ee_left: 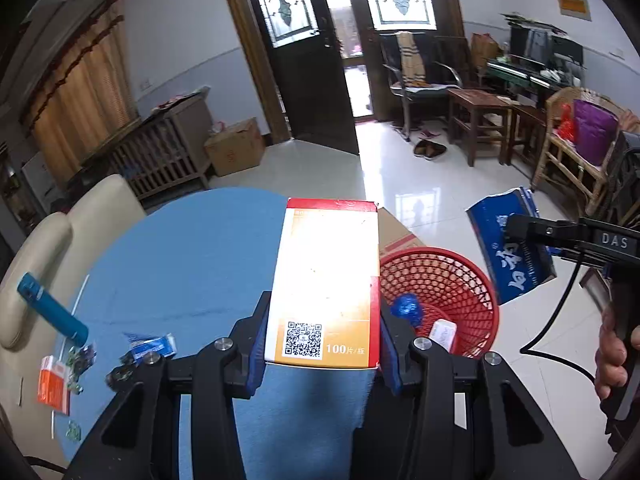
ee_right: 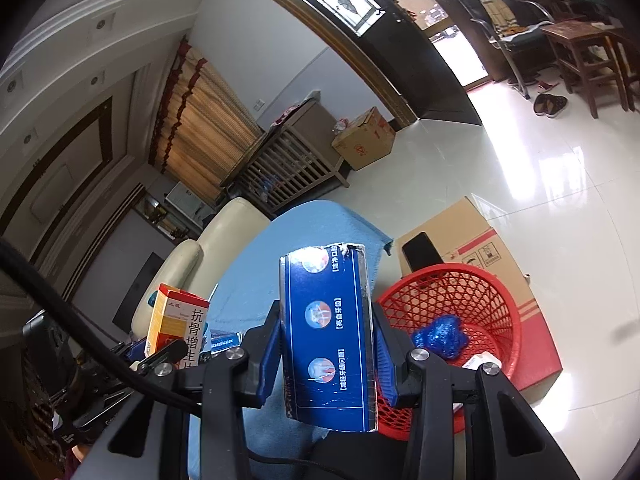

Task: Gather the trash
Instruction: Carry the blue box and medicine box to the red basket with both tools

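Red, blue and orange on a pale blue cloth

Orange-and-white box (ee_left: 324, 280), red-edged, black QR square; dark blue box (ee_right: 330, 336) with white print; red lattice basket (ee_left: 444, 276) at 3 o'clock holding crumpled blue wrapper (ee_left: 406, 308); blue tablecloth (ee_left: 180, 260).
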The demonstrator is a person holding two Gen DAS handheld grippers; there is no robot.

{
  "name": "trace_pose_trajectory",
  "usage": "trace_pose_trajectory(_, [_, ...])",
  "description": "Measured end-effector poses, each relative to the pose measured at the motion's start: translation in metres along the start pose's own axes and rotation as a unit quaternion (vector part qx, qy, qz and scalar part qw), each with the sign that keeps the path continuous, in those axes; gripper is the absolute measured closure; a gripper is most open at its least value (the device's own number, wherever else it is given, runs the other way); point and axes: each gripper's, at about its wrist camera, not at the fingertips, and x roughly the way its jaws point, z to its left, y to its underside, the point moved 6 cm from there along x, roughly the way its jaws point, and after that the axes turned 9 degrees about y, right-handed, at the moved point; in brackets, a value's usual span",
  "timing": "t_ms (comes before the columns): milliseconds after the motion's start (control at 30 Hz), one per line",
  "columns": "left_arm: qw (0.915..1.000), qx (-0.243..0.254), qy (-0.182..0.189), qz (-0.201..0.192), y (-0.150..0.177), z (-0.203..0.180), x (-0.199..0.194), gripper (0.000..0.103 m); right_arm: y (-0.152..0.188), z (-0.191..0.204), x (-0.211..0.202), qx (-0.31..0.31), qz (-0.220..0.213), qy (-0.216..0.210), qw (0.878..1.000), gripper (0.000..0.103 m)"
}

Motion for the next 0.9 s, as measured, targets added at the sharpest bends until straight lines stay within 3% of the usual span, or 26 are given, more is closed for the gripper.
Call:
trace_pose_trajectory(233, [0.9993,0.019,0.026,0.020,-0.005,-0.027,0.025,0.055,0.001,-0.022,-0.001,0.024,0.001,0.010,1.000,0.060])
trace_pose_trajectory(900, [0.9966,0.068,0.024,0.040,-0.015,-0.062,0.063,0.055,-0.003,-0.055,0.001,0.061,-0.009,0.030,0.998,0.058])
